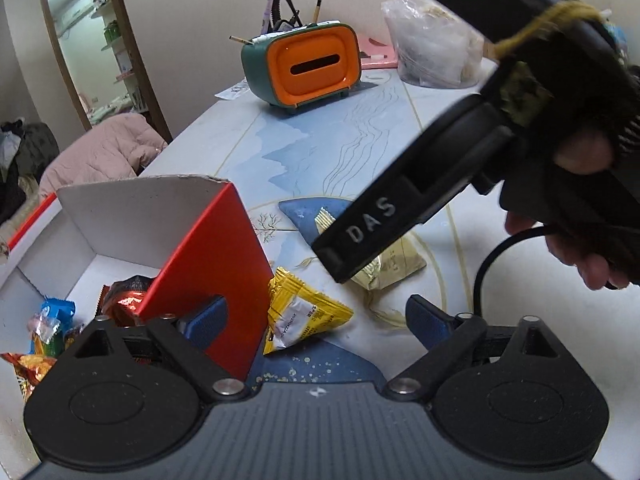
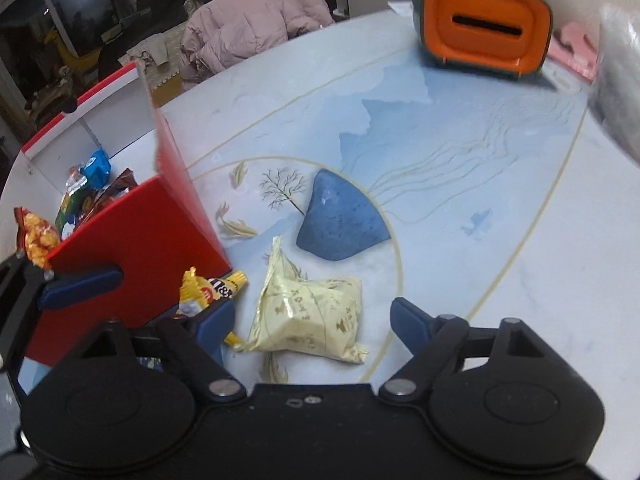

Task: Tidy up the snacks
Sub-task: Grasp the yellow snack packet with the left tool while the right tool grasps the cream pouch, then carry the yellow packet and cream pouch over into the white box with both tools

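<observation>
A red and white cardboard box [image 1: 208, 256] stands open at the left of the table, with several snack packets [image 1: 48, 324] inside. A yellow packet [image 1: 304, 312] lies on the table beside its red wall, between the fingers of my open left gripper [image 1: 316, 320]. The left pad [image 1: 204, 320] sits against that red wall. A pale gold packet [image 2: 312, 316] lies between the fingers of my open right gripper [image 2: 314, 322], and neither pad touches it. In the left wrist view the right gripper's black body [image 1: 372, 224] covers part of the pale gold packet [image 1: 400, 264].
An orange and green tissue holder [image 1: 308, 66] stands at the back of the table [image 2: 480, 240], with a clear plastic bag [image 1: 432, 44] and a pink item [image 1: 376, 54] beside it. A pink jacket [image 2: 252, 24] lies beyond the far table edge.
</observation>
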`<state>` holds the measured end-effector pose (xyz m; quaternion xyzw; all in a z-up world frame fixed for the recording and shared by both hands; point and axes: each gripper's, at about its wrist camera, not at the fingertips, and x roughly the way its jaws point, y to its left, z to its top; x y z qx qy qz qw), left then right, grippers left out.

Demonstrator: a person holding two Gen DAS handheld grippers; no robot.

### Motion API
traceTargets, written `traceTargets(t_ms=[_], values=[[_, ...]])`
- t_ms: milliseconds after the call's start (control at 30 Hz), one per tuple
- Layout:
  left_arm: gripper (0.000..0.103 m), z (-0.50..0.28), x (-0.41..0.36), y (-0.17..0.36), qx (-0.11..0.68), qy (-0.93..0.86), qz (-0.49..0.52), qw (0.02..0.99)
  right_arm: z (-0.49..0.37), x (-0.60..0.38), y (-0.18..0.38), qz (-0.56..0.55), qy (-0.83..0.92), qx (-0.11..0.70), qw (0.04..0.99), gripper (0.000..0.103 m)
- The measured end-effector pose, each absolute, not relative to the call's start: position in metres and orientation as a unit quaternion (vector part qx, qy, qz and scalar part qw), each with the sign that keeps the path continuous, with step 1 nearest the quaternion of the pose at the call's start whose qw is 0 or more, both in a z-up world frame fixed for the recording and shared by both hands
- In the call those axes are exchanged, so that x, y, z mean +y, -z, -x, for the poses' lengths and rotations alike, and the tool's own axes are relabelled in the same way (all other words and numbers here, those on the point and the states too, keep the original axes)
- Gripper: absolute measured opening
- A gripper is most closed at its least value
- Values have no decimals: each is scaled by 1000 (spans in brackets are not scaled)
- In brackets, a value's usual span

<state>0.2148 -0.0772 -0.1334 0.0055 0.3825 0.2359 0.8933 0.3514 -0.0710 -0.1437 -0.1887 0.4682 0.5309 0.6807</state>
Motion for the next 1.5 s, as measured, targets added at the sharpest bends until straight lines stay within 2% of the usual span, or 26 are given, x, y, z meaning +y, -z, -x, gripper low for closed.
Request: traceTargets(t_ms=[67,133,233,300,433,500,633,767,933,1000,1133,1500], values=[[95,-217,-80,135,383,-234,-15,894,-355,-70,150,182,-533,478,674,82],[90,-221,-82,138,386,-234,-18,892,-357,-70,155,180,-532,484,671,80],[90,-226,-85,143,384,-243,-32,890,-363,-71,161,164,-534,497,665,69],[88,-229,-86,145,388,-237,-37,890,-365,-73,162,155,-538,500,661,59],[85,-235,-85,151,398,-244,-34,884,-365,-78,161,152,-542,494,663,55],[85,-238,-83,152,400,-240,-27,884,-367,-84,162,153,-542,489,666,54],[73,-243,-76,156,410,-242,-15,879,-372,-101,160,144,-541,491,668,53],[72,-243,-71,154,409,-237,1,881,-375,-122,155,133,-535,487,677,53],[44,-252,-62,159,429,-260,16,865,-364,-148,146,117,-529,479,691,53],[38,-252,-57,161,434,-267,26,860,-357,-158,142,113,-526,473,698,53],[34,-247,-56,157,433,-269,36,860,-344,-172,138,115,-508,469,714,52],[34,-211,-63,112,425,-209,87,876,-296,-204,101,102,-457,449,761,51]])
